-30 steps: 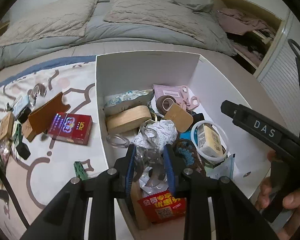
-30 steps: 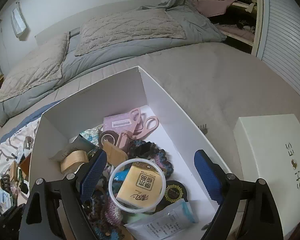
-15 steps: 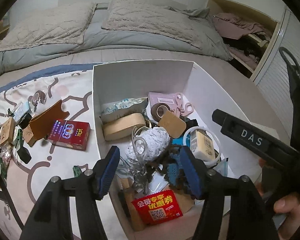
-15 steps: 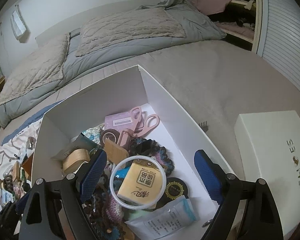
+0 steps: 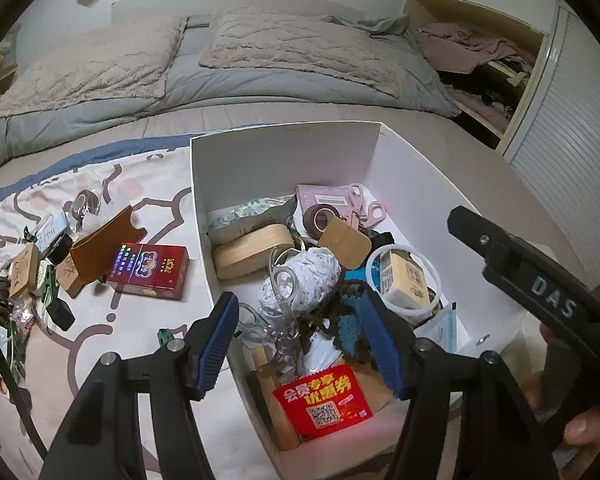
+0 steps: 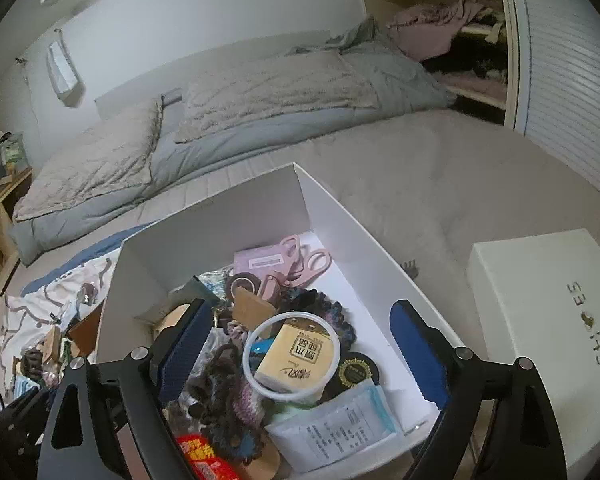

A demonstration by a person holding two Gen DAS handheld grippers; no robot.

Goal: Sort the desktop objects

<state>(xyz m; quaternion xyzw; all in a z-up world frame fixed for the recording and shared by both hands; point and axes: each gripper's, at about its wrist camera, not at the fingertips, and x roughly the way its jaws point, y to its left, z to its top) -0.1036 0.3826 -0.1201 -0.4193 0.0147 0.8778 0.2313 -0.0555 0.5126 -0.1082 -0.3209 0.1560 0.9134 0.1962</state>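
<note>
Left gripper jaws just opened, nothing gripped, over white box; right gripper widening, empty; red pack at 9 o'clock.

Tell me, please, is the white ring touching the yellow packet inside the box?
Touching: in the right wrist view the white ring lies around the yellow packet, its rim resting against the packet's lower corner.

White box ahead of left tongs, crammed: pink scissors, wooden case, white ring; red packet outside, left.
</note>
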